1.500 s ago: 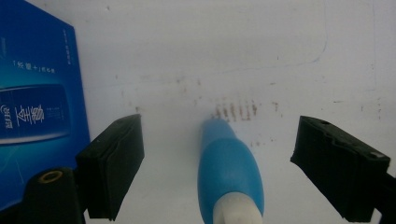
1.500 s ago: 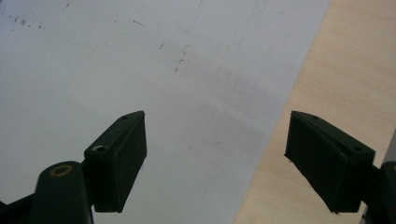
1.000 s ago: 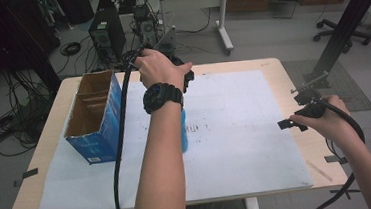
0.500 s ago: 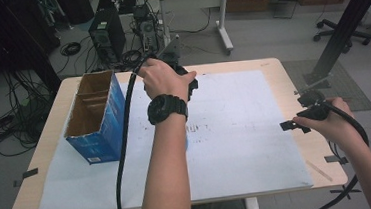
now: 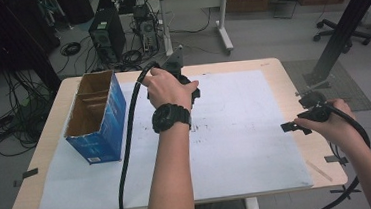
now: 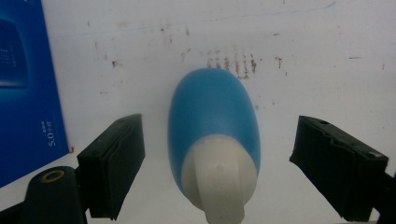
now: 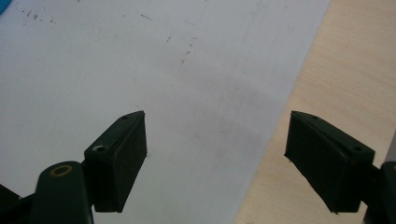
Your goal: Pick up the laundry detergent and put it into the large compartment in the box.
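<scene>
The left gripper (image 6: 219, 154), jaws spread wide, is straddling a blue bottle with a white cap (image 6: 214, 140) lying on the white sheet (image 6: 303, 56), its long axis pointing to twelve o'clock, the blue carton (image 6: 23, 84) sitting at nine, while the high view is hiding the bottle beneath the left hand (image 5: 168, 88).

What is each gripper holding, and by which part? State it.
Nothing is held. The left gripper stands open around a blue bottle with a white cap, jaws apart from its sides; the right gripper is open over white paper.
</scene>
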A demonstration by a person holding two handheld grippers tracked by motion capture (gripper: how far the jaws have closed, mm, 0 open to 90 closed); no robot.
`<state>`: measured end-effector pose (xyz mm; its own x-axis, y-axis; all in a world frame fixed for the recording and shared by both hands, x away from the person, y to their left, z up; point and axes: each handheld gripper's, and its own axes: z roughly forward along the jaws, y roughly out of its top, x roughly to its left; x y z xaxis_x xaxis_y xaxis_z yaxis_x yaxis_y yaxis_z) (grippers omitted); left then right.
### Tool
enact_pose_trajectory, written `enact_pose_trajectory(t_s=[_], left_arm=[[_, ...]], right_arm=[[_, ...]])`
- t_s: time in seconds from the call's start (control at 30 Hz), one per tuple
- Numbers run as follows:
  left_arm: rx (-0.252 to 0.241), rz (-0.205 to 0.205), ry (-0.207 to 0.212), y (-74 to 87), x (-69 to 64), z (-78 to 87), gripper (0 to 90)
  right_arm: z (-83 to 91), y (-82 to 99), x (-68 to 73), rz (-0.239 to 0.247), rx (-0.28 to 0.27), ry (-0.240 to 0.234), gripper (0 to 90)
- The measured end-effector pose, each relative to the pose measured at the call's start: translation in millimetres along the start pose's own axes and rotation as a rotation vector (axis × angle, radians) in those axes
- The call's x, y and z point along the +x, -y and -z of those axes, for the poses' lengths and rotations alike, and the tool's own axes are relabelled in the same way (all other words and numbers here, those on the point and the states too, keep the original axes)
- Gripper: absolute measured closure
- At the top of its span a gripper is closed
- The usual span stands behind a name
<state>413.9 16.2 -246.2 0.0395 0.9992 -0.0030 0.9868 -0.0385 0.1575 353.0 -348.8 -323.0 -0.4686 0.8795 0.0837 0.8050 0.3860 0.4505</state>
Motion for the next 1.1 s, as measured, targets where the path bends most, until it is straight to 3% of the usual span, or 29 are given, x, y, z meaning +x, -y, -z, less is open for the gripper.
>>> enact_pose_trajectory(t_s=[0.2,0.5,1.1], left_arm=[[0.014,0.007,0.008,2.0,1.0,-8.2,17.6],[0.03,0.018,-0.02,4.9,1.7,-22.3,20.1],[0.054,0.046,-0.029,7.5,-0.5,-35.7,25.4]], right_arm=[[0.8,-0.1,0.9,0.003,-0.003,0.001,20.9],[0.3,1.5,1.3,0.003,-0.003,0.001,20.9],[-4.0,2.7,0.8,0.007,-0.002,-0.004,20.9]])
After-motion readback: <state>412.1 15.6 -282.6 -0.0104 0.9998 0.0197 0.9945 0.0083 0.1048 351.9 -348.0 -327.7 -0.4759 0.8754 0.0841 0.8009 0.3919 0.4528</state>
